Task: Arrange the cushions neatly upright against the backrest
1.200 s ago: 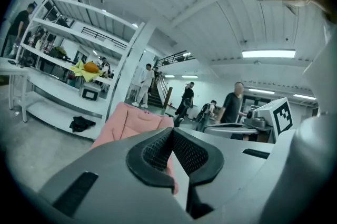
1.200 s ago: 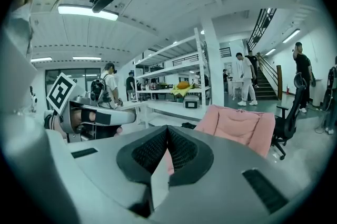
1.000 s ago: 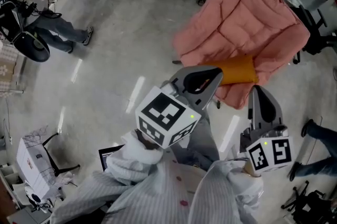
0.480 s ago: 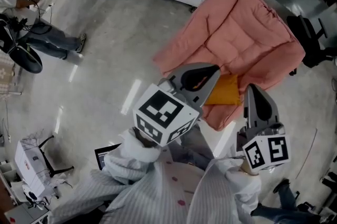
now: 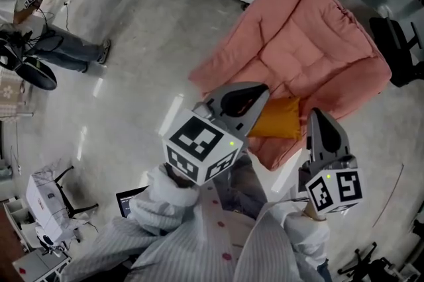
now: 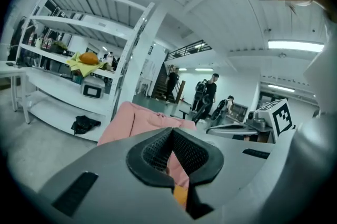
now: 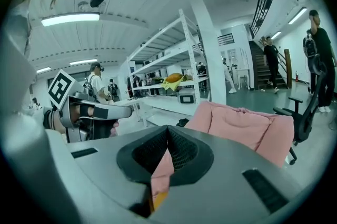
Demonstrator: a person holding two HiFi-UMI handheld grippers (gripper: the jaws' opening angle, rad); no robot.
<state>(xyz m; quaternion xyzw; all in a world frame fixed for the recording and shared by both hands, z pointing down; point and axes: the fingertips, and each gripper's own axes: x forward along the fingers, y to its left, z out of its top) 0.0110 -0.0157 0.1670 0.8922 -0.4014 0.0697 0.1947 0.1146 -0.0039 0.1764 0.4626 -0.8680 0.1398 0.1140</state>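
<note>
Here the pink quilted armchair (image 5: 311, 42) fills the upper right of the head view. The orange cushion (image 5: 278, 120) lies flat on its seat, near the front edge. Held out side by side, the left gripper (image 5: 260, 90) and right gripper (image 5: 317, 115) point toward the chair, tipped slightly downward. They flank the cushion, each with its jaws pressed together on nothing.

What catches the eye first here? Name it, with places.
A big pink quilted armchair fills the head view's upper right. An orange cushion lies on its seat's front edge, and just before it hang the left claw and right claw, both shut and empty.
</note>
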